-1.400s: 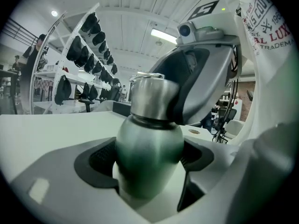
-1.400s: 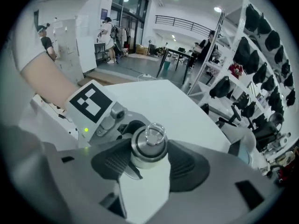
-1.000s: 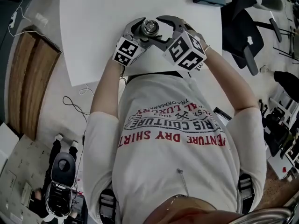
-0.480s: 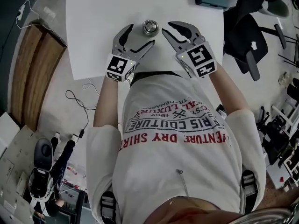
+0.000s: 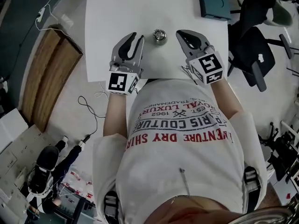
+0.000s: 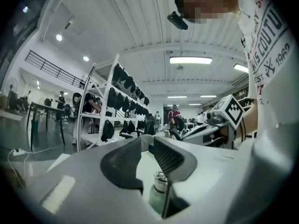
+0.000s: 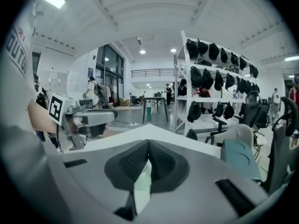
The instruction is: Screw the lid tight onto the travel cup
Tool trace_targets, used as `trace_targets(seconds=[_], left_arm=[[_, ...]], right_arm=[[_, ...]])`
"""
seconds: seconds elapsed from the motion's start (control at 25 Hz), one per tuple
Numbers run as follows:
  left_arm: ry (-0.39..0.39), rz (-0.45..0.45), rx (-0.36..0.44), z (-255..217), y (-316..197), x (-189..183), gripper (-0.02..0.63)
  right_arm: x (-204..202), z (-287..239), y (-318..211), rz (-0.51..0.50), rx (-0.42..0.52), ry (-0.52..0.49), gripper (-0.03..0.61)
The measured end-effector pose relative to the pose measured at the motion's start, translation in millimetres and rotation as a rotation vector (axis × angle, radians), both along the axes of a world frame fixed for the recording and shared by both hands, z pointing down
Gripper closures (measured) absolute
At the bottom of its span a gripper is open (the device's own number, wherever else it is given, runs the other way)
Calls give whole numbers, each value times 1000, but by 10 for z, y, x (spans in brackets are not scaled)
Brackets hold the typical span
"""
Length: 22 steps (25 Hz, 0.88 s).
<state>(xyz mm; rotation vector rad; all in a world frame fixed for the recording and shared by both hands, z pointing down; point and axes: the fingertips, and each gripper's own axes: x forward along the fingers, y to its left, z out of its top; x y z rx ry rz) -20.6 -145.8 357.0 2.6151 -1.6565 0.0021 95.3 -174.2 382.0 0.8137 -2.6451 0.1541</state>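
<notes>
On white bench (image 5: 117, 13), toward person's edge: travel cup (image 5: 160, 36), upright, pale green body w/ shiny silver top. Sits between the two claws, touching neither. Flanked by left claw (image 5: 137, 37) just beside on one side, right claw (image 5: 181, 33) just beside on the other. Left claw: jaws narrowly apart & closing, nothing clamped; cup only glimpsed thru the gap in left gripper view. Right claw: jaws pressed together at tips, gripping nothing.
</notes>
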Motion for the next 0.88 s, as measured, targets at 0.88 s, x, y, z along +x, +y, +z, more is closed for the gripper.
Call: trace_targets(seconds=[0.88], left_arm=[[-31,42,-42,-602,-293,45,603]], right_arm=[[34,-521,-145,31,166,-94,569]])
